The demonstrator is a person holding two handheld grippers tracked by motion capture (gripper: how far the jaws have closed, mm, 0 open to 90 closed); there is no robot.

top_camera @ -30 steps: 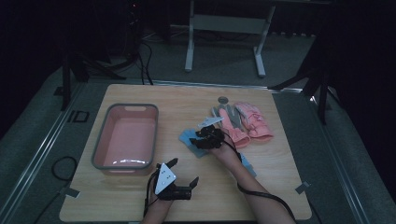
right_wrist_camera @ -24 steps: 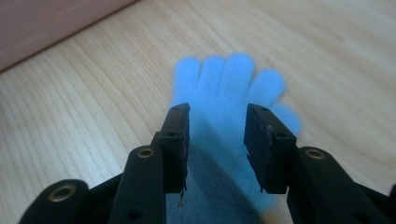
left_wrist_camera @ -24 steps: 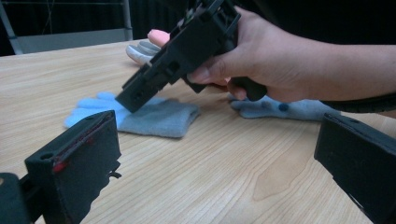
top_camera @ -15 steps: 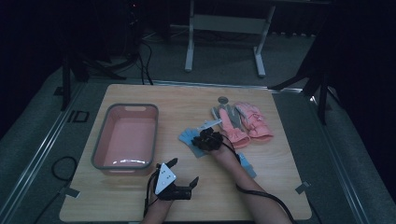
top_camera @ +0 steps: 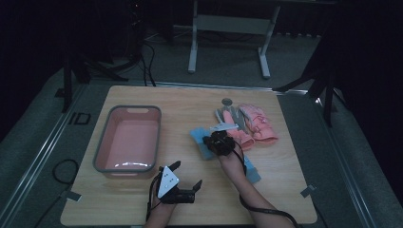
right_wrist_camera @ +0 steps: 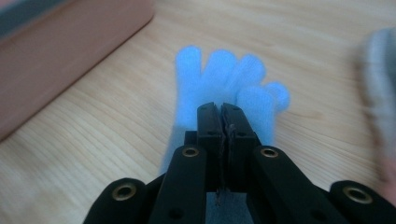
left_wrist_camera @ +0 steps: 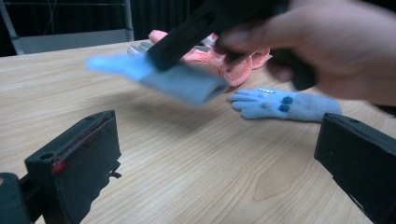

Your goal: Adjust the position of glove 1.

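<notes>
Your right gripper (top_camera: 212, 141) sits over the middle of the wooden table (top_camera: 190, 102), jaws pinched tight on a light blue knit glove (right_wrist_camera: 219, 79). They have just been closing, with the glove's fabric caught between them. In the right gripper view the pads meet almost flush, and the glove's fingers fan out beyond the tips, above the tabletop. In the left gripper view that glove (left_wrist_camera: 180, 81) hangs blurred from the jaws, clear of the wood, with your right hand (left_wrist_camera: 327, 46) wrapped around the gripper body.

A second blue glove (left_wrist_camera: 285, 105) lies flat on the table just beyond it, cuff toward your right side. In the high view its cuff end (top_camera: 252, 172) shows beside your right forearm.

The pink gloves (top_camera: 259, 126) lie at the far right of the table, close behind the right gripper, with grey gloves (top_camera: 223, 116) against their left side. A small round grey disc (top_camera: 227, 101) sits just beyond them.

The pink plastic basin (top_camera: 127, 142) stands on the left half of the table, well apart from the gloves.

Your left gripper (top_camera: 184, 183) rests near the front edge, just right of the basin's near corner. Its jaws stand spread wide, nothing between them.
</notes>
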